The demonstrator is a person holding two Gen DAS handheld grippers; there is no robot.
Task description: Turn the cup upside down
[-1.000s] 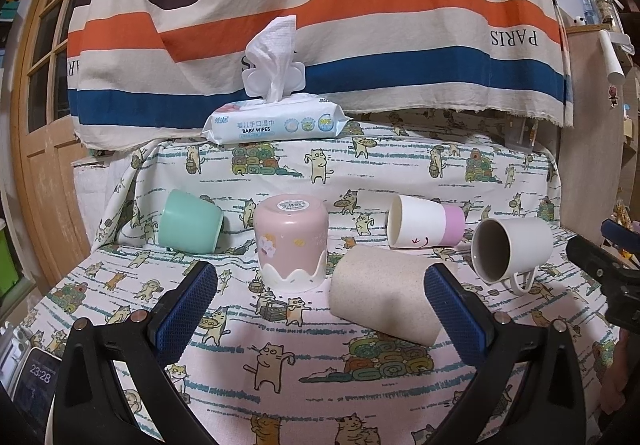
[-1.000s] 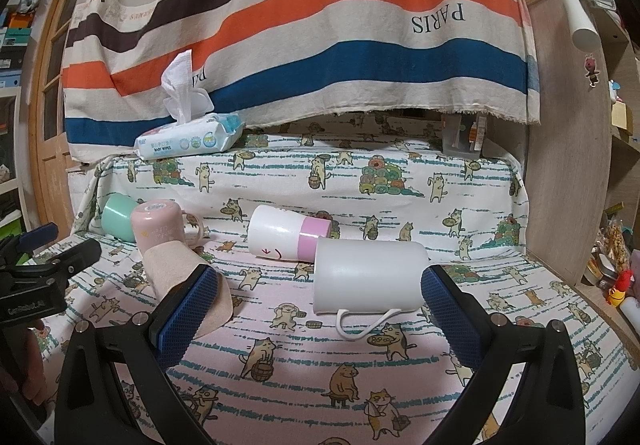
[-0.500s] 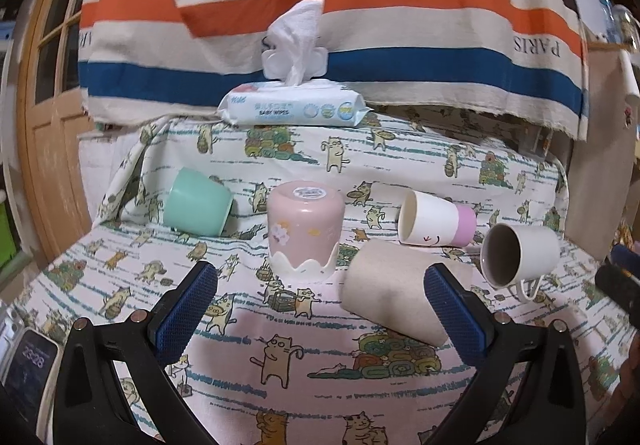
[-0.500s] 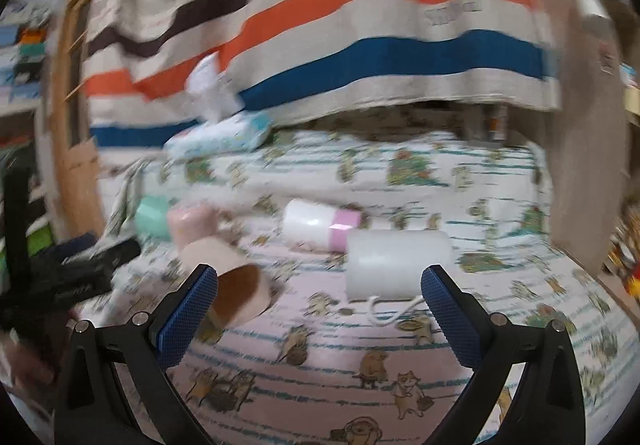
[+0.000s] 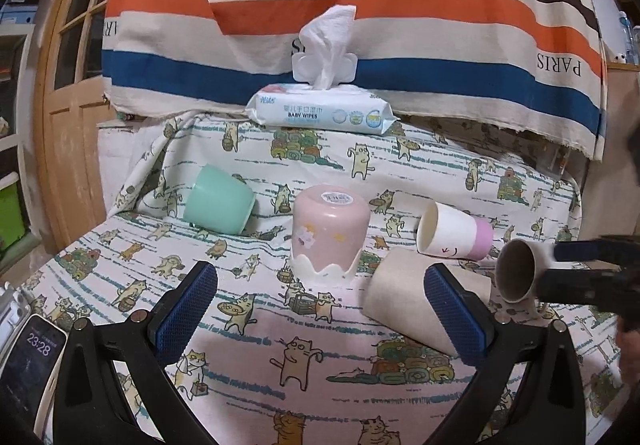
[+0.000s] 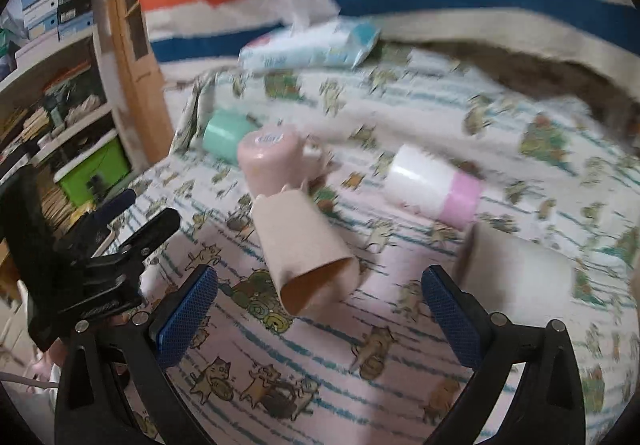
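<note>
1. On the cat-print cloth I count five cups. The pink cup stands upside down, base sticker up, near the middle.
2. Just right of it, the beige cup lies on its side. From my right wrist view its open mouth faces me and shows nothing inside.
3. Behind that, the white cup with a pink band lies on its side, mouth toward the left, hollow as far as I can see.
4. Further left, the mint cup is tipped over, its base toward me.
5. At the right, the white mug lies with its dark mouth facing my left camera; I see no contents.
6. My left gripper has its blue pads spread wide, holding nothing.
7. My right gripper is likewise spread apart, with the beige cup lying ahead between the pads, untouched. This view is blurred.
8. Baby wipes pack sits at the back edge.
</note>
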